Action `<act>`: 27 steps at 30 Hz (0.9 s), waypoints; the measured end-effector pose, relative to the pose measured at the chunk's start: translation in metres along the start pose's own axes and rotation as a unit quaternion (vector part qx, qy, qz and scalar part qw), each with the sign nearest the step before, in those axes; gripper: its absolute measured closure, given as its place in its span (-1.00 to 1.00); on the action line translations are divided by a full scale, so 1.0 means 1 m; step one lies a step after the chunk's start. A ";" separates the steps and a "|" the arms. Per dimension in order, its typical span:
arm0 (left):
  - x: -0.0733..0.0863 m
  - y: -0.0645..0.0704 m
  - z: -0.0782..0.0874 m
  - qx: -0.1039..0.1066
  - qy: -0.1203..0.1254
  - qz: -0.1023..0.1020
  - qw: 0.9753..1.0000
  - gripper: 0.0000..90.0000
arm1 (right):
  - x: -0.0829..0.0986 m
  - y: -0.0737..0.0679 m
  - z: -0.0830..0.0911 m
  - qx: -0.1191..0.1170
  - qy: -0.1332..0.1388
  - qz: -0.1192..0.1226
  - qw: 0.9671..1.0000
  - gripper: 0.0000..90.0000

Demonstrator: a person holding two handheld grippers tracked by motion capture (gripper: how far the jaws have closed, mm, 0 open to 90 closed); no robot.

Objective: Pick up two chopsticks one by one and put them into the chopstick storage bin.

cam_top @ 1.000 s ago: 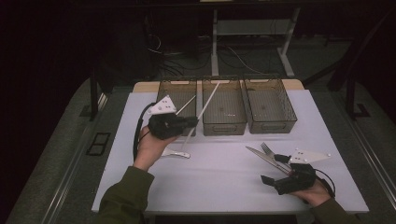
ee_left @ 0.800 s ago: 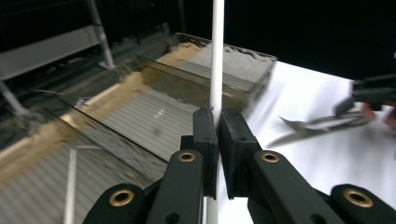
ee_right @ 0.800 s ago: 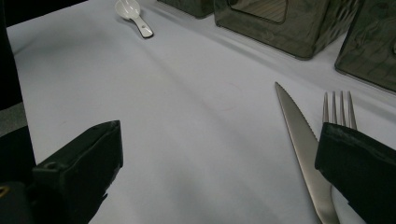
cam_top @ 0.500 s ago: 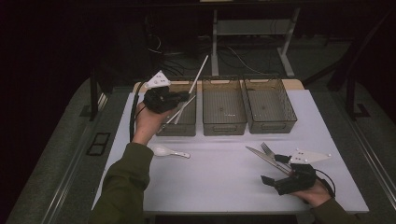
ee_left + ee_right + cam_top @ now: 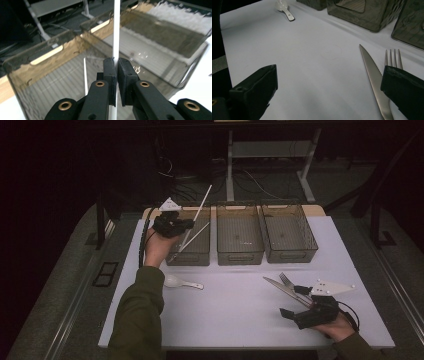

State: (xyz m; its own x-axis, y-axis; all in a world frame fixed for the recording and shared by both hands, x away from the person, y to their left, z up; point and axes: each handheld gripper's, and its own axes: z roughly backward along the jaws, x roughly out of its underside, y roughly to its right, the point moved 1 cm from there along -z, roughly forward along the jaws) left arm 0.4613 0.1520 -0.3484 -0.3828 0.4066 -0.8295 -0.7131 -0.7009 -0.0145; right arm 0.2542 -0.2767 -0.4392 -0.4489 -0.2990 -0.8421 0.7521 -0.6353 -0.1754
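Note:
My left gripper (image 5: 189,226) is held above the left dark mesh bin (image 5: 192,260), shut on a long white chopstick (image 5: 202,202) that slants up and away past the bin's back edge. In the left gripper view the jaws pinch this chopstick (image 5: 115,30) at mid length, and a second white chopstick (image 5: 85,75) leans inside the bin (image 5: 50,82). My right gripper (image 5: 300,312) rests low at the table's front right, open. Just beyond it lie a knife (image 5: 278,287) and a fork (image 5: 287,280). The knife (image 5: 372,72) and fork (image 5: 393,58) lie ahead of its wide-spread jaws.
Two more mesh bins, middle (image 5: 240,256) and right (image 5: 290,252), stand in a row beside the left one at the back of the white table (image 5: 235,310). A white spoon (image 5: 182,282) lies in front of the left bin. Dark floor surrounds the table.
My left gripper has lifted the chopstick and carried it back and left, from in front of the left bin to above it. The right gripper has stayed put.

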 end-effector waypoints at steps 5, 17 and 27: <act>0.008 -0.006 -0.004 -0.007 -0.026 0.005 1.000 0.88 | 0.000 0.000 0.000 0.001 0.000 0.001 1.000 -0.98; 0.029 -0.016 -0.013 -0.022 -0.074 0.024 0.997 0.88 | 0.000 0.000 0.000 0.001 -0.001 0.001 1.000 -0.98; 0.032 -0.014 -0.029 -0.038 -0.115 0.021 0.992 0.88 | 0.000 0.000 0.000 0.001 -0.001 0.002 1.000 -0.98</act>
State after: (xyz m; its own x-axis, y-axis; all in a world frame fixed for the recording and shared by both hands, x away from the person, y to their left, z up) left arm 0.4757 0.1579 -0.3909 -0.5423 0.4929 -0.6804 -0.6506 -0.7588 -0.0311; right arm 0.2539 -0.2764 -0.4394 -0.4471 -0.3027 -0.8417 0.7532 -0.6349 -0.1717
